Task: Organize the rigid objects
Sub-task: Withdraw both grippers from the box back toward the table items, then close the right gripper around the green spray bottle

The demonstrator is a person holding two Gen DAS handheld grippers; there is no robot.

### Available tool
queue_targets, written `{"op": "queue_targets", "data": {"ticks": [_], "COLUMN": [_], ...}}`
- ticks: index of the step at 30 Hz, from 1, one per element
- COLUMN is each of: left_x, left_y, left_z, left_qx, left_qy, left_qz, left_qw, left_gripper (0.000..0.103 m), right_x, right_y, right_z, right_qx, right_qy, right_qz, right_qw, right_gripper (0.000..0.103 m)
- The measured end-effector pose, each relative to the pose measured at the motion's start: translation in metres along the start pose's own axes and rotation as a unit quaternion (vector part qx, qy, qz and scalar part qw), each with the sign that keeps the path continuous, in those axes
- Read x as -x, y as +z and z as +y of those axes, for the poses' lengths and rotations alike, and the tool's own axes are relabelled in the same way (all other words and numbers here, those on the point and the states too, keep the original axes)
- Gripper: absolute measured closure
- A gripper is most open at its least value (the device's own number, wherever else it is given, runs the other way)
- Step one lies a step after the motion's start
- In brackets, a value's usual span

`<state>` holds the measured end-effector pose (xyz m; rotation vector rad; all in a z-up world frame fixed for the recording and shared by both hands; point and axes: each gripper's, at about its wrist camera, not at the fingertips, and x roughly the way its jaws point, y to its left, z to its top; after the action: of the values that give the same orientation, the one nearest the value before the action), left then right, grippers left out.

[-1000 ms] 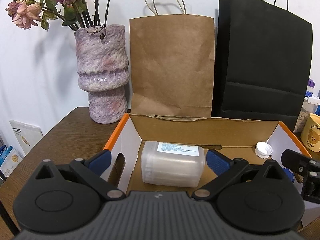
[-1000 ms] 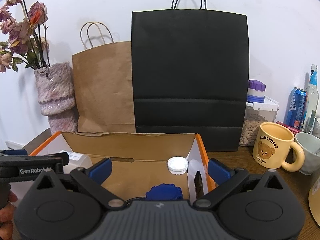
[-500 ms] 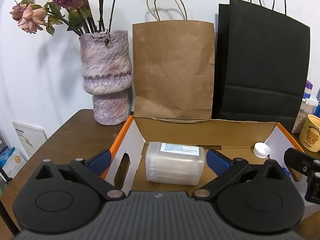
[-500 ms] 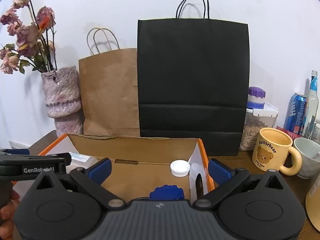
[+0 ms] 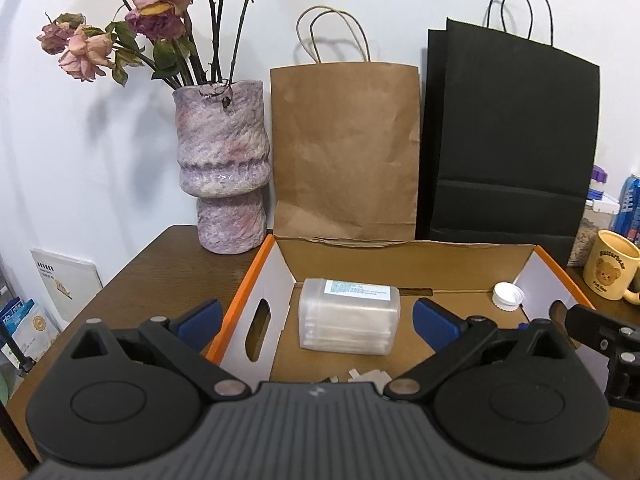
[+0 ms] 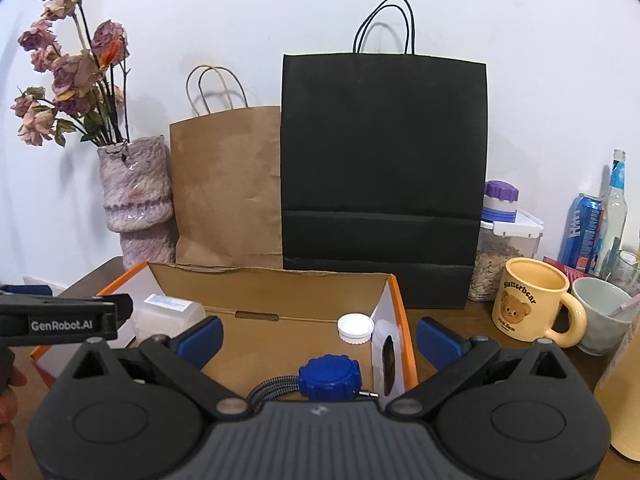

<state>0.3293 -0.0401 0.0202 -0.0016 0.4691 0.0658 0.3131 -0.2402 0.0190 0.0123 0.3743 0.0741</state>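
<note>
Two grippers are hovering over an open cardboard box (image 5: 404,258) that is sitting on a brown table (image 5: 168,264). Left gripper (image 5: 318,322): fingers spread wide, gripping nothing, straddling the box's left wall. Right gripper (image 6: 318,334): fingers likewise spread wide and carrying nothing, straddling the box's right wall. Box contents: a translucent plastic container (image 5: 349,315) with a printed label is lying on the floor toward the left; a white cap (image 6: 355,328) is resting near the right wall; a blue knob (image 6: 329,376) with a braided cord is lying nearer the right-wrist camera. Behind the box, a brown paper bag (image 5: 346,148), a black paper bag (image 6: 382,176) and a vase (image 5: 224,164) of dried roses are standing against the wall. A yellow bear mug (image 6: 532,304) is standing right of the box
</note>
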Motion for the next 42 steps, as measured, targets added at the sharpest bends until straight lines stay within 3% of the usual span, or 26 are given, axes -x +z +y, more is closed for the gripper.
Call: {"op": "queue_targets", "data": {"ticks": [27, 42], "left_x": [0.105, 0.151], "left_y": [-0.036, -0.073], "left_z": [-0.001, -0.004], "left_qx": [-0.002, -0.011], "left_qy": [-0.033, -0.042], "left_qz": [-0.012, 0.002], "left_qw": [0.9994, 0.999], "left_gripper": [0.0, 0.0], "right_x": [0.104, 0.146], "right_y": [-0.036, -0.08], "right_z": [-0.004, -0.013], "right_qx": [0.012, 0.036], "right_qy": [0.013, 0.015], "right_qz": [-0.025, 0.011], "right_qw": [1.0, 0.999], "right_gripper": [0.0, 0.0]}}
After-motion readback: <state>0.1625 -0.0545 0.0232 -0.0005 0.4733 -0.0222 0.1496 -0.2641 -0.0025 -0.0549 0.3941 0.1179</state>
